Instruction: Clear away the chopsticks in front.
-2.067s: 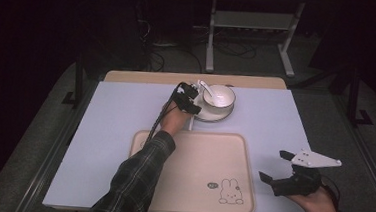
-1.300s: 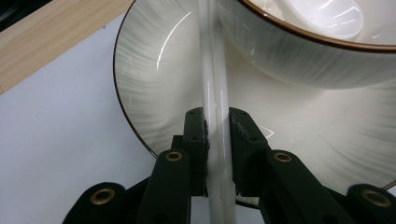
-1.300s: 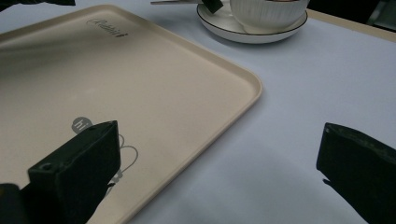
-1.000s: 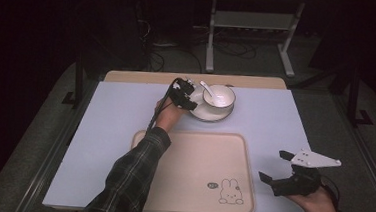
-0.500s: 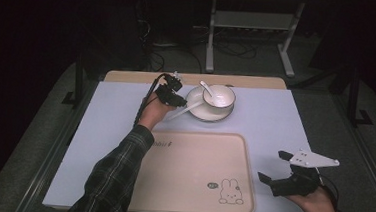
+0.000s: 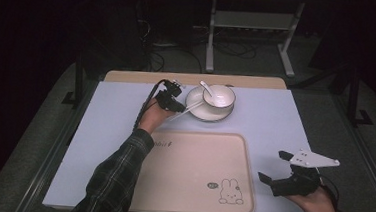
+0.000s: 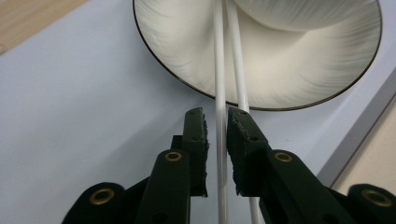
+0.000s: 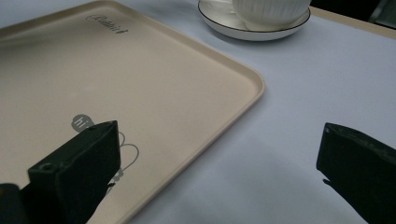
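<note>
Chopsticks (image 7: pixel 219 116) between our left gripper (image 7: pixel 215 128) jaws, clamped on one stick, tips on plate (image 6: pixel 198 111), our right gripper (image 6: pixel 277 168) jaws wide apart beside tray (image 6: pixel 190 186).

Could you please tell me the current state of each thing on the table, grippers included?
left gripper: shut on the chopsticks.
chopsticks: far ends resting on the plate.
plate: flat on the table, bearing the bowl.
bowl: upright, spoon in it.
spoon: leaning in the bowl.
tray: flat on the table.
right gripper: open, beside the tray.
</note>
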Tool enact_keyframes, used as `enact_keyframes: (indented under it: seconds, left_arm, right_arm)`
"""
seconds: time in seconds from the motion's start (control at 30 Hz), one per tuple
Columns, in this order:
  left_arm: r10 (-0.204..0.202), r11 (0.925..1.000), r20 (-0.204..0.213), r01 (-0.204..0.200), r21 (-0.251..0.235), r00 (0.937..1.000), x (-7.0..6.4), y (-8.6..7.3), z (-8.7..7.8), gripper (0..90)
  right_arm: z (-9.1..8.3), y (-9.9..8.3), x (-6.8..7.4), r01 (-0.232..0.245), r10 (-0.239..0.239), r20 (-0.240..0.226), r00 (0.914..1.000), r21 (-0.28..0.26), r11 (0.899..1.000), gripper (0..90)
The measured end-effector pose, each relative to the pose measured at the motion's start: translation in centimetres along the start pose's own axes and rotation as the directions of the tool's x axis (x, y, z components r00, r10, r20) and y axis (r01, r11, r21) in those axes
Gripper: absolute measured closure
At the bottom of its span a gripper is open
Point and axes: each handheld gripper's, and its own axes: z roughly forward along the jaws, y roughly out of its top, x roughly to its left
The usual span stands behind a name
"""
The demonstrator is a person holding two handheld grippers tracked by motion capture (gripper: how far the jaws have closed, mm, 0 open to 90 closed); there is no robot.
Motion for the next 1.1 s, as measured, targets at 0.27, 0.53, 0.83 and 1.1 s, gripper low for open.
enact_keyframes:
  seconds: [0.27, 0.53, 0.83, 1.1]
  left_arm:
    - [0.001, 0.9995, -0.003, -0.001, 0.032, 1.0000, -0.3, 0.0, 0.7, 84.4]
    - [-0.013, 0.9999, -0.036, 0.013, 0.002, 0.9993, 0.0, 0.1, -0.3, 85.8]
    - [-0.044, 0.9986, -0.035, 0.043, -0.030, 0.9984, 0.8, -0.9, -4.1, 85.9]
    - [-0.073, 0.9959, -0.031, 0.071, -0.056, 0.9968, 0.9, -3.1, -7.6, 86.0]
  right_arm:
    - [-0.1, 0.0, 0.0, -0.002, 0.002, 0.002, 1.0000, -0.002, 1.000, 0.0]
    - [-0.1, 0.0, -0.1, -0.003, 0.003, 0.002, 1.0000, -0.003, 1.000, 0.0]
    - [-0.1, 0.0, -0.1, -0.003, 0.003, 0.003, 1.0000, -0.001, 1.000, 0.0]
    - [-0.1, 0.0, 0.0, -0.002, 0.002, 0.001, 1.0000, -0.002, 1.000, 0.0]
